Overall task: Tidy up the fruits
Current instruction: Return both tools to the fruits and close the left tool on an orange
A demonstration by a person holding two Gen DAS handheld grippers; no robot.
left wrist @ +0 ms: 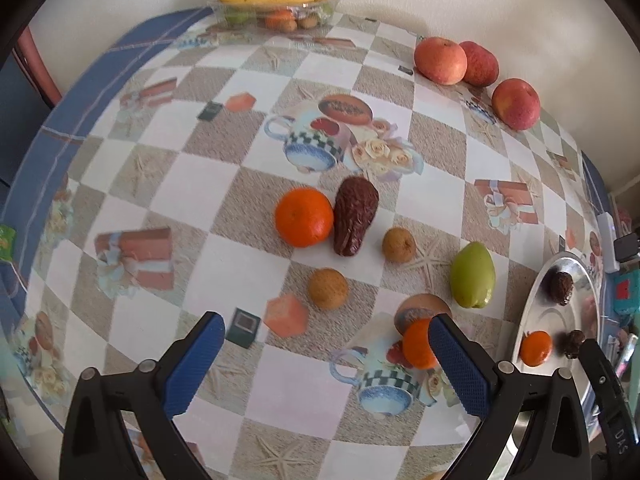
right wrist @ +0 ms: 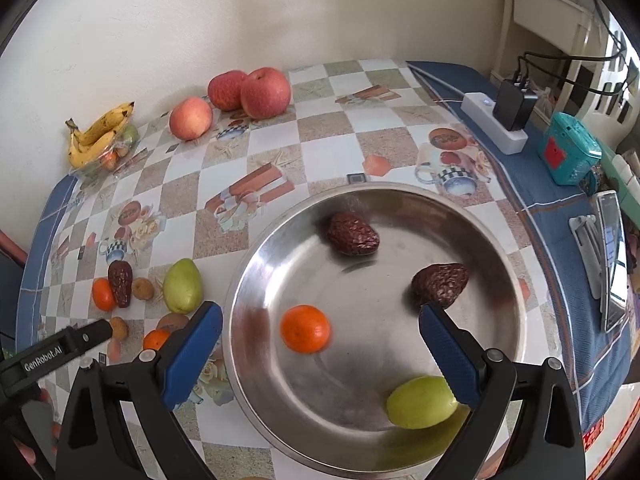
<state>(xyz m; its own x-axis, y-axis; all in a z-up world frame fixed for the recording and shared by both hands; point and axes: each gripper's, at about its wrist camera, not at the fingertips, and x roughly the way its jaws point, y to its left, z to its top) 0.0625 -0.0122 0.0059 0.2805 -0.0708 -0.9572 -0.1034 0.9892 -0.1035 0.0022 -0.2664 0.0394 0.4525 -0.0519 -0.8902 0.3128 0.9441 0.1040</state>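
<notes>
Both grippers hang empty with fingers spread wide: the right gripper (right wrist: 320,320) above a steel plate (right wrist: 500,240), the left gripper (left wrist: 326,332) over the table beside that plate. Inside the plate lie a tangerine (right wrist: 305,329), a green fruit (right wrist: 420,402) and two wrinkled dark fruits (right wrist: 353,234) (more fruit sits left of the plate).

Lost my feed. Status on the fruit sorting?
Both grippers open, left, right. Plate holds four fruits. Left near a tangerine. Nothing in the way.
</notes>
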